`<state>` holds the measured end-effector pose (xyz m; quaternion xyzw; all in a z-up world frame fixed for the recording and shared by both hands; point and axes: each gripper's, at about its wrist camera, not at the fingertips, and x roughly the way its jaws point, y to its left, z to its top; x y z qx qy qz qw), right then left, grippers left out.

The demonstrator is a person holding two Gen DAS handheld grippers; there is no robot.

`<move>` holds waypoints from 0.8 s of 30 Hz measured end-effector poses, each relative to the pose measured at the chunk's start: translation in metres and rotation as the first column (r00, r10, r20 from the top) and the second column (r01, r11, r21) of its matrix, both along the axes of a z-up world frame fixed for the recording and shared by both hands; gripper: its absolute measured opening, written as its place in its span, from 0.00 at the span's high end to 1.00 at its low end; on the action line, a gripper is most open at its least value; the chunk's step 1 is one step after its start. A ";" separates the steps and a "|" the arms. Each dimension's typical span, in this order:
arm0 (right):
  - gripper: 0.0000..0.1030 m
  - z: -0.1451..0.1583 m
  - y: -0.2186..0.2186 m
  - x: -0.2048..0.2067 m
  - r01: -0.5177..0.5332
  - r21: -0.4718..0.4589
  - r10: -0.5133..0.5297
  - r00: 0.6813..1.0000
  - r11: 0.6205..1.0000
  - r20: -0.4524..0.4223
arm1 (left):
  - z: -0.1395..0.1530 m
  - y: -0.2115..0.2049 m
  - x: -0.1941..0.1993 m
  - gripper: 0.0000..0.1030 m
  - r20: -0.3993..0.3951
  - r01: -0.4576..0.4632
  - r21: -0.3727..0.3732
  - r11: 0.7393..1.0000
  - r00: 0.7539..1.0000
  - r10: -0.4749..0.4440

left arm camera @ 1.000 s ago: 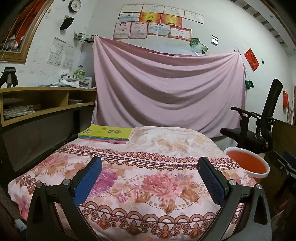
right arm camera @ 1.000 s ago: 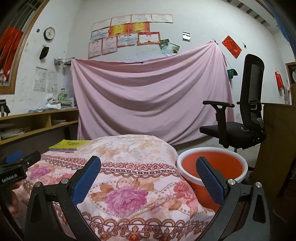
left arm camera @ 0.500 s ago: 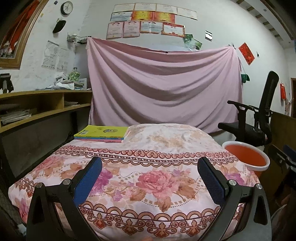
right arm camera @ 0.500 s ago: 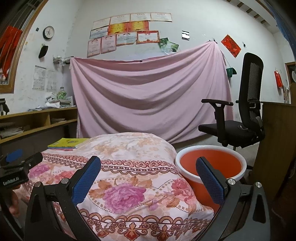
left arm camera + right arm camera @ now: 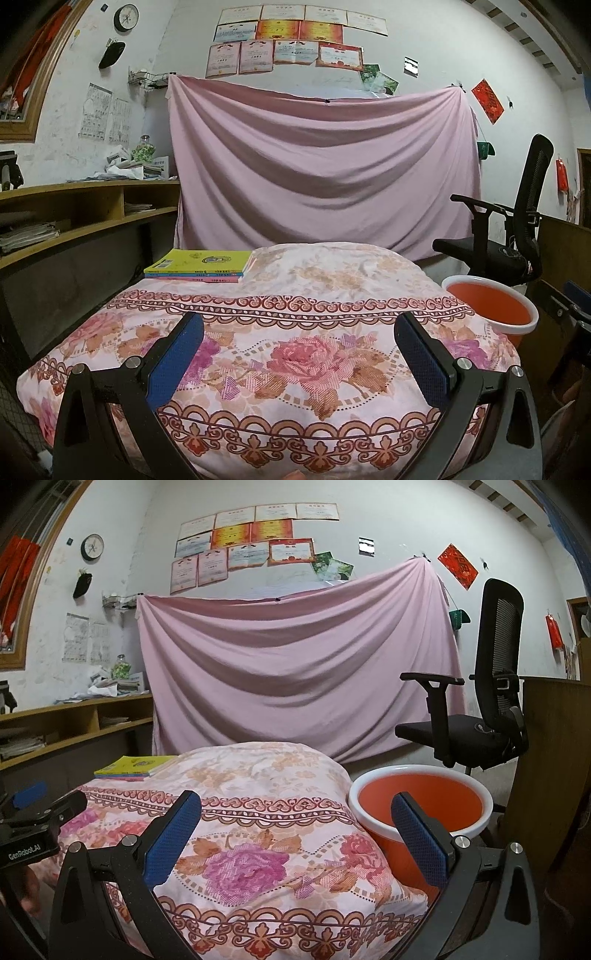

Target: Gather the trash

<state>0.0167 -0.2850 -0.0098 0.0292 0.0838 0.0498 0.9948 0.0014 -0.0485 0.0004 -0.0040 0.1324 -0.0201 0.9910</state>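
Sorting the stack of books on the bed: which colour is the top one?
The yellow book is on top, cover up; the blue and pink ones under it show only their edges.

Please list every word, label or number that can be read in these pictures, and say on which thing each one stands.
"GenRobot.AI": on the left gripper, seen from the right wrist camera.
Certificates on the wall: print too small to read.
Books on the bed: cover and spine text blurred.
Red paper: gold characters not legible.
Clock: numerals too small.
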 end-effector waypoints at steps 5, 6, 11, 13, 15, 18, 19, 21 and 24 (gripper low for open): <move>0.00 0.000 0.000 0.000 0.001 0.000 -0.001 1.000 1.000 -0.001 | 0.000 0.000 0.000 0.02 0.000 0.000 0.000 1.000 1.000 0.000; 0.00 0.000 0.000 0.000 0.000 0.000 0.000 1.000 1.000 -0.001 | 0.000 -0.001 0.000 0.02 0.000 -0.001 0.000 1.000 1.000 0.001; 0.00 -0.001 0.000 0.000 0.000 0.000 0.000 1.000 1.000 -0.002 | 0.000 -0.001 0.000 0.02 0.000 -0.001 0.000 1.000 1.000 0.001; 0.00 -0.001 0.000 0.001 -0.001 0.000 0.001 1.000 1.000 -0.002 | 0.000 -0.001 0.000 0.02 0.000 -0.001 0.000 1.000 1.000 0.001; 0.00 -0.001 0.000 0.000 0.000 0.000 0.000 1.000 1.000 -0.002 | 0.000 -0.001 0.000 0.02 0.000 0.000 -0.001 1.000 1.000 0.000; 0.00 -0.001 0.000 0.000 -0.001 0.001 0.001 1.000 1.000 -0.003 | 0.000 -0.001 0.000 0.02 0.000 -0.001 0.000 1.000 1.000 0.001; 0.00 -0.001 0.000 0.001 -0.001 0.001 0.001 1.000 1.000 -0.004 | 0.000 -0.001 0.000 0.02 0.000 0.000 0.000 1.000 1.000 0.000; 0.00 -0.003 0.000 0.001 -0.002 0.003 0.002 1.000 1.000 -0.006 | 0.000 -0.001 0.000 0.02 0.000 -0.001 0.000 1.000 1.000 0.001; 0.00 -0.004 -0.001 0.002 -0.003 0.005 0.003 1.000 1.000 -0.008 | 0.000 -0.001 0.000 0.02 0.000 -0.001 0.000 1.000 1.000 0.001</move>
